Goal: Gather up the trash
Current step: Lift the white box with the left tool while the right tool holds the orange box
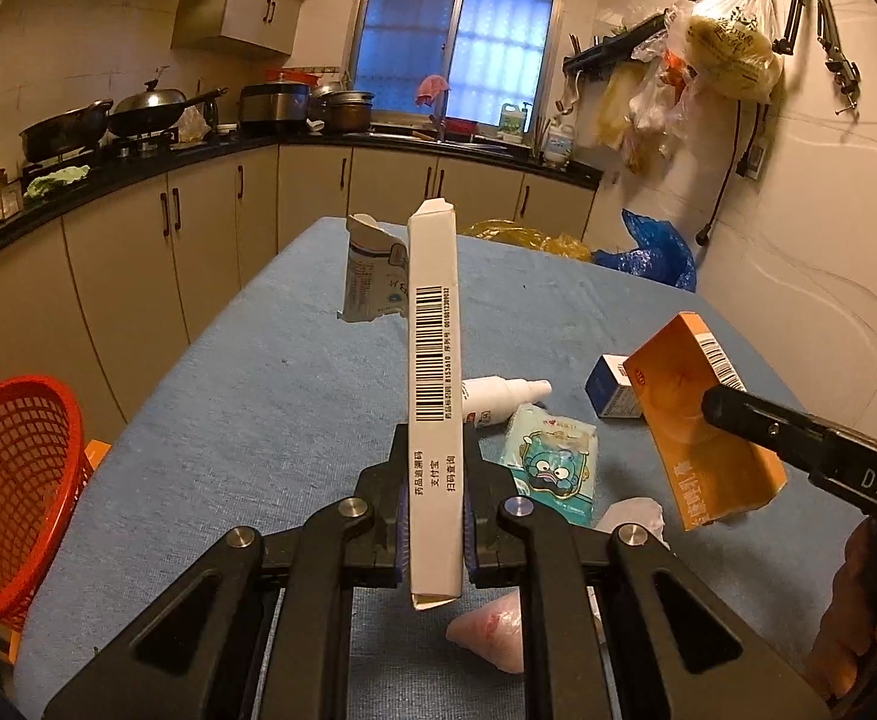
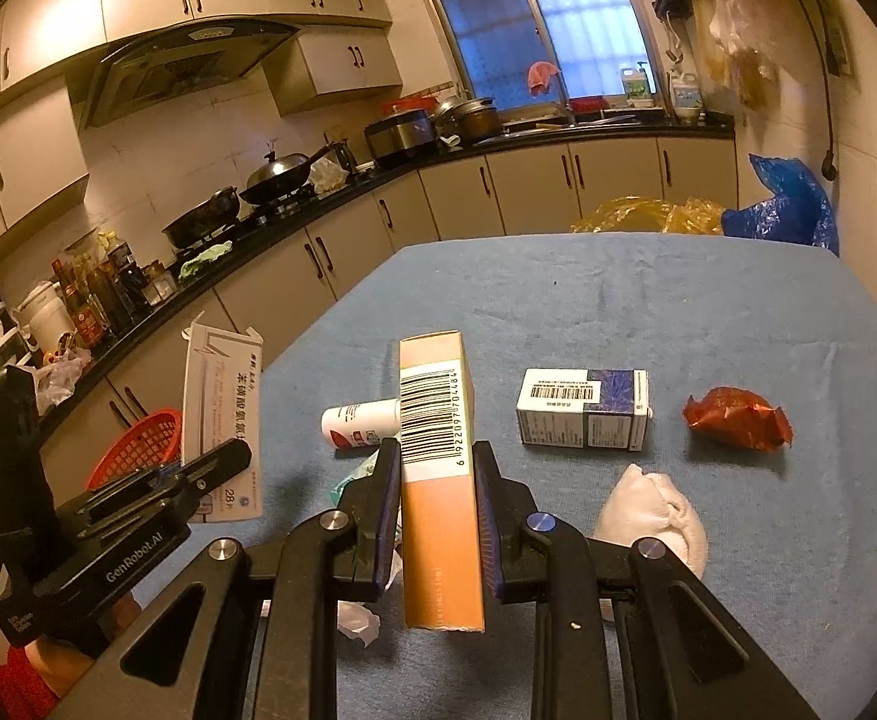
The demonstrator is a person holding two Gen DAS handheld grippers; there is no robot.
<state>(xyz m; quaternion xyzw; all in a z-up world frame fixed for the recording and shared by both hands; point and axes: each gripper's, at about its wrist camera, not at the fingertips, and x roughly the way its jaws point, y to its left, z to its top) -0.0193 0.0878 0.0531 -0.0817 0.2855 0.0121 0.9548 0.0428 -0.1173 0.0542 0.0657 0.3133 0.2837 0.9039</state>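
Observation:
My left gripper (image 1: 435,450) is shut on a flat white barcoded box (image 1: 432,312), held upright and edge-on above the blue-clothed table (image 1: 258,396). The right wrist view has that left gripper (image 2: 222,462) and white box (image 2: 222,396) at the left. My right gripper (image 2: 435,462) is shut on an orange box (image 2: 438,480), also lifted; the left wrist view shows this right gripper (image 1: 715,405) and orange box (image 1: 678,420) at the right. Loose on the cloth lie a white spray bottle (image 2: 360,420), a blue-white box (image 2: 582,414), a red wrapper (image 2: 738,420), a white tissue (image 2: 654,510) and a cartoon packet (image 1: 552,462).
A red mesh basket (image 1: 12,480) stands on the floor off the table's left edge. Yellow bags (image 2: 648,213) and blue bags (image 2: 792,204) crowd the far end. Kitchen cabinets (image 1: 138,264) run along the left and a wall (image 1: 810,252) along the right. A pink wad (image 1: 492,630) lies under my left gripper.

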